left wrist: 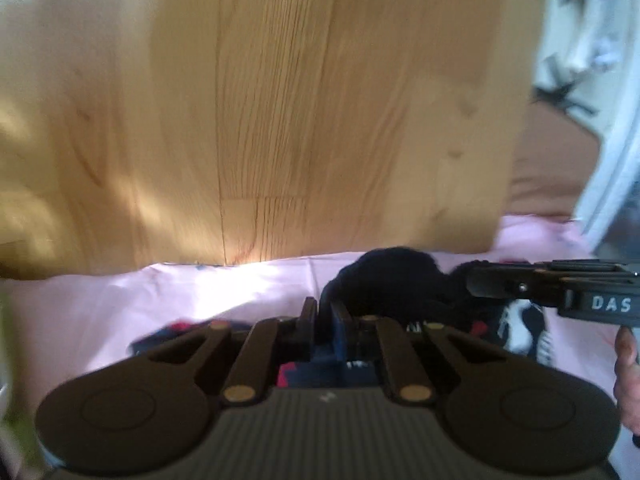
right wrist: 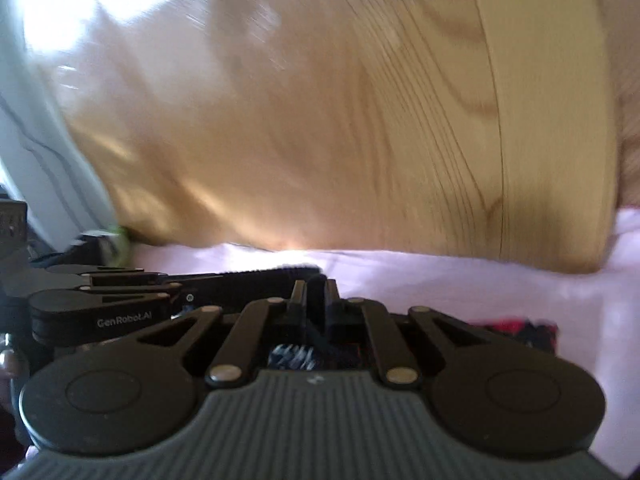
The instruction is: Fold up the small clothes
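Between the nearly closed fingers of the left tool (left wrist: 325,316) a bunch of the small dark garment (left wrist: 394,280) is pinched, and the right tool (right wrist: 316,296) is likewise clamped on dark cloth just beside it. The garment is held over the pink sheet (left wrist: 240,288), with the wooden worktop (left wrist: 280,120) beyond. For a neat fold, both held edges are best carried level and laid together.

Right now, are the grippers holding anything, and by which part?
Both pinch the same dark garment over the pink cloth: the left gripper on a bunched fold, the right gripper on another bunch. Which hem or corner cannot be told.
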The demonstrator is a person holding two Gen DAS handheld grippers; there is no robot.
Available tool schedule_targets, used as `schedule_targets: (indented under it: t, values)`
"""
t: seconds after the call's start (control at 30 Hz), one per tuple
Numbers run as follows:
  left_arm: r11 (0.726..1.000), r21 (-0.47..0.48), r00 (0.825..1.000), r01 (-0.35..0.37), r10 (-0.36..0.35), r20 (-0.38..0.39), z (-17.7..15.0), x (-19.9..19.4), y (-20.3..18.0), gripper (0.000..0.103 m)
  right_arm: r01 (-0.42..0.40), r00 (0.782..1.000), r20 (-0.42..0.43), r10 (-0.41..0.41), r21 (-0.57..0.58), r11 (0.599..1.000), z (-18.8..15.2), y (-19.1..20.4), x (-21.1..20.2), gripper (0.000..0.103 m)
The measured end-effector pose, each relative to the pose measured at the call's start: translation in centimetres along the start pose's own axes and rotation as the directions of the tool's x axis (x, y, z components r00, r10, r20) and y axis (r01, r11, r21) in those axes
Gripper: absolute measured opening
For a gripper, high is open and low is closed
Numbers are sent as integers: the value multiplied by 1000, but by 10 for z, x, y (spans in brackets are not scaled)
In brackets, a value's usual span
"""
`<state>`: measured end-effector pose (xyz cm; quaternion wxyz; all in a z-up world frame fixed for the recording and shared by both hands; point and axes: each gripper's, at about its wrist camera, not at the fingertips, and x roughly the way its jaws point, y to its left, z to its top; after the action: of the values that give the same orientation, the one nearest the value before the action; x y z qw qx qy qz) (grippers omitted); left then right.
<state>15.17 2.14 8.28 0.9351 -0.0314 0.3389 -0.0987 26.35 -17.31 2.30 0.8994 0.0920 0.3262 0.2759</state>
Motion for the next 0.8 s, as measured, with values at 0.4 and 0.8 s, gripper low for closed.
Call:
schedule_targets:
  t: [0.4, 0.8]
  values:
    - [980, -104, 978, 173, -158, 133, -155, -179, 4, 7, -99, 993, 50, 105, -115, 988, -162, 80, -176, 11]
    - [950, -307, 979, 50, 14, 202, -184, -223, 78, 73, 60, 984, 166, -71, 70, 996, -225, 60, -223, 29]
